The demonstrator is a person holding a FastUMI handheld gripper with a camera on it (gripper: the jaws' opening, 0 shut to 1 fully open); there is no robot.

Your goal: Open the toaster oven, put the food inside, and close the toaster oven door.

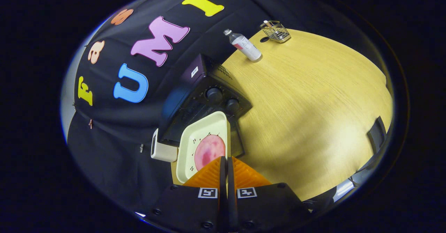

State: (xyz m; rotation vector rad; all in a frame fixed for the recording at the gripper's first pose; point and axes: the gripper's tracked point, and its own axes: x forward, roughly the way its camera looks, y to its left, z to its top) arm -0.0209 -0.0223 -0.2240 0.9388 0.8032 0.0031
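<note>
The black toaster oven [195, 86] with two knobs [214, 94] stands on the wooden table against the booth wall. Its dark door [238, 140] looks swung open toward the table. A cream square tray [204, 135] carries a round pink slice of food [209, 151]. The tray hangs just ahead of the fingers, its far end at the oven's dark opening. My gripper [226, 159] is shut on the tray's near rim, both fingers pressed together on it. The oven's inside is hidden behind the tray.
A clear plastic bottle [244, 45] and a wire basket [275, 31] stand on the table [313, 97] beyond the oven. A white boxy object [163, 151] sits beside the oven by the wall. A dark object [378, 133] is at the table's edge.
</note>
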